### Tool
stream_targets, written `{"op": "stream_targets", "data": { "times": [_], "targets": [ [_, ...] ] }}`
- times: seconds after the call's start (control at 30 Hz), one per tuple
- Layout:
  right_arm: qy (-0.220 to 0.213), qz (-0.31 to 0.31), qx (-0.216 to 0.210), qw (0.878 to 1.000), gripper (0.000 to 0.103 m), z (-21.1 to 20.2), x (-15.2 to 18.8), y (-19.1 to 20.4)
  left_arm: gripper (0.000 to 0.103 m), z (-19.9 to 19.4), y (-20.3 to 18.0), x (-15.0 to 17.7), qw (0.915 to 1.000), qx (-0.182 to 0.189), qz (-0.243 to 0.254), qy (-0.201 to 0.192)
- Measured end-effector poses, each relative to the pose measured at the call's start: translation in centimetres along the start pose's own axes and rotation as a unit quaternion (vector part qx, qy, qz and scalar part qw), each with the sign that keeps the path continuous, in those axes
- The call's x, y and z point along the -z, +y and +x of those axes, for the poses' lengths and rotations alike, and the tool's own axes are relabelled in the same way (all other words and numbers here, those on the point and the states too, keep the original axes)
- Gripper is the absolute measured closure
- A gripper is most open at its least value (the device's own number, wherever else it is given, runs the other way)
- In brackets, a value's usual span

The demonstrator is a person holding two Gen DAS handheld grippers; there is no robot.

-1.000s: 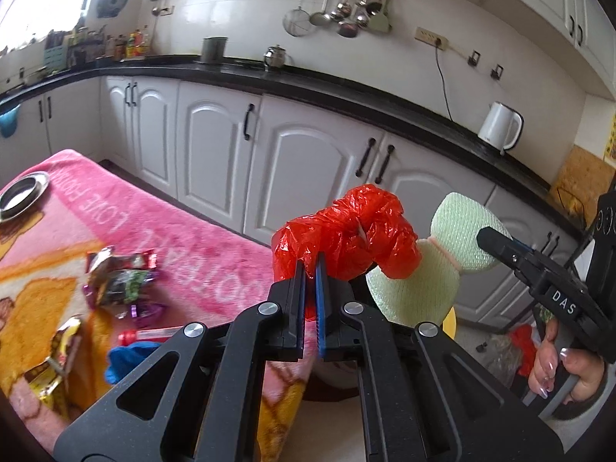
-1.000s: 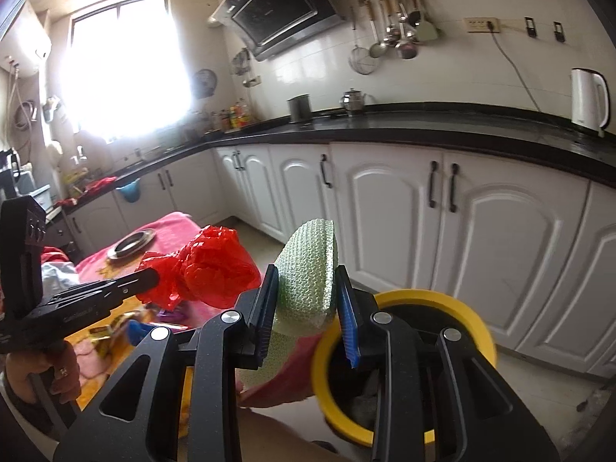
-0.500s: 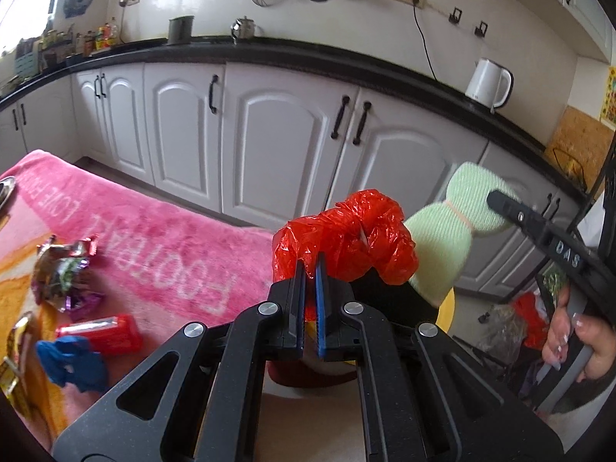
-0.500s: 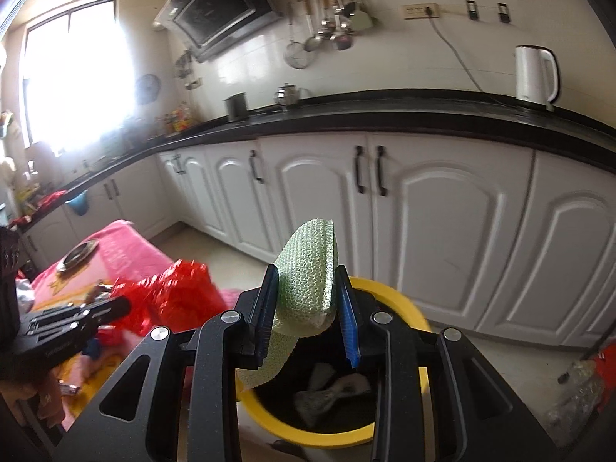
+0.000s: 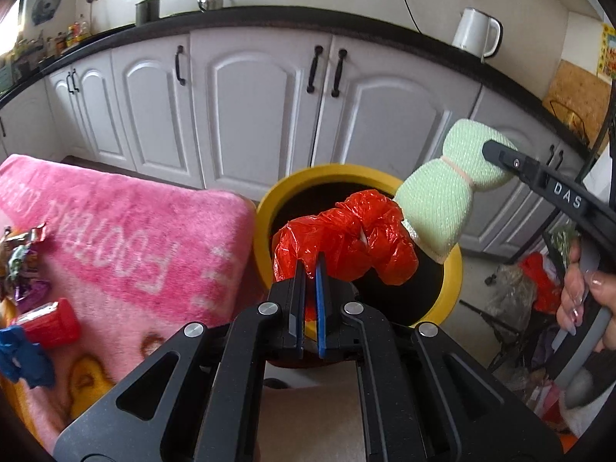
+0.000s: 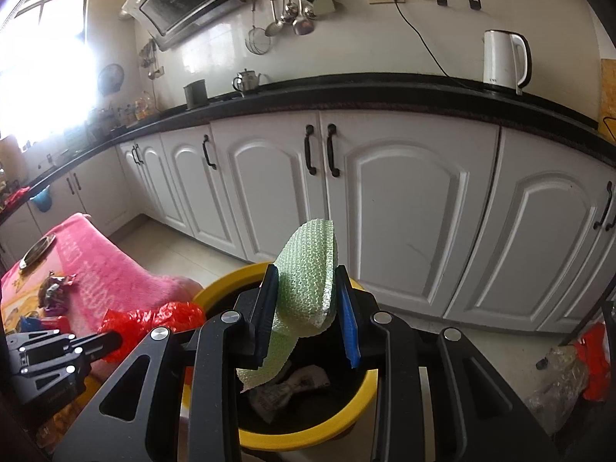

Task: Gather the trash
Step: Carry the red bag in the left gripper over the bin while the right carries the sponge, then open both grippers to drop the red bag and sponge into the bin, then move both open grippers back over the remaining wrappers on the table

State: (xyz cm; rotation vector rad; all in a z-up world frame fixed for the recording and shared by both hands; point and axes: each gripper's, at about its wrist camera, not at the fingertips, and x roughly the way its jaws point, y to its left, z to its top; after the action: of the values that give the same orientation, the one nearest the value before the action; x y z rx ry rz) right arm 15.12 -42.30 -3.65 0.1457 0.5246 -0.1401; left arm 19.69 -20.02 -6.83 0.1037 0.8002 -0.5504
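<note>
In a white-cabinet kitchen (image 6: pixel 404 200), the left gripper (image 5: pixel 310 281) clenches a red bag (image 5: pixel 346 242) and the right gripper (image 6: pixel 308 308) clenches green foam netting (image 6: pixel 308 281) above the yellow bin (image 6: pixel 308 433), its contents partly hidden.

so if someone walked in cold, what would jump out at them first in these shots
Two bright pieces of trash held over a yellow-rimmed bin: the left gripper is shut on a crumpled red plastic bag, and the right gripper clamps a pale green foam net sleeve above the bin's opening. Next, the pink blanket left of the bin, with wrappers on it.
</note>
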Motion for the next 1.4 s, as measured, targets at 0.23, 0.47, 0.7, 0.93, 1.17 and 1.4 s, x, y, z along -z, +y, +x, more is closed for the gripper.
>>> {"op": "stream_targets", "data": {
  "times": [0.23, 0.47, 0.7, 0.93, 1.17, 1.4],
  "targets": [
    [0.023, 0.009, 0.008, 1.000, 0.074, 1.7, 1.0, -0.9, 0.102, 2.2, -0.9, 0.4, 0.9997, 0.004, 0.007, 0.022],
    [0.042, 0.037, 0.014, 0.998, 0.069, 3.0, 1.8, -2.1, 0.100, 3.7, -1.4, 0.5, 0.9995, 0.014, 0.006, 0.029],
    [0.045, 0.063, 0.019, 0.997, 0.052, 2.9, 1.9, -3.3, 0.059, 3.4, -1.0, 0.7, 0.9995, 0.023, -0.007, 0.022],
    [0.037, 0.042, 0.024, 0.998, 0.039, 2.2, 1.7, -2.3, 0.019, 1.3, 0.1, 0.5, 0.9989, 0.031, -0.036, 0.003],
    [0.008, 0.020, 0.012, 1.000, 0.023, 0.2, 1.0, -0.4, 0.011, -1.6, 1.5, -0.1, 0.9975, 0.010, -0.064, -0.030],
    [-0.017, 0.005, -0.010, 1.000, 0.013, -2.0, 0.2, 1.6, 0.011, -4.5, 3.5, -0.1, 0.9940, -0.011, -0.093, -0.056]
  ]
}}
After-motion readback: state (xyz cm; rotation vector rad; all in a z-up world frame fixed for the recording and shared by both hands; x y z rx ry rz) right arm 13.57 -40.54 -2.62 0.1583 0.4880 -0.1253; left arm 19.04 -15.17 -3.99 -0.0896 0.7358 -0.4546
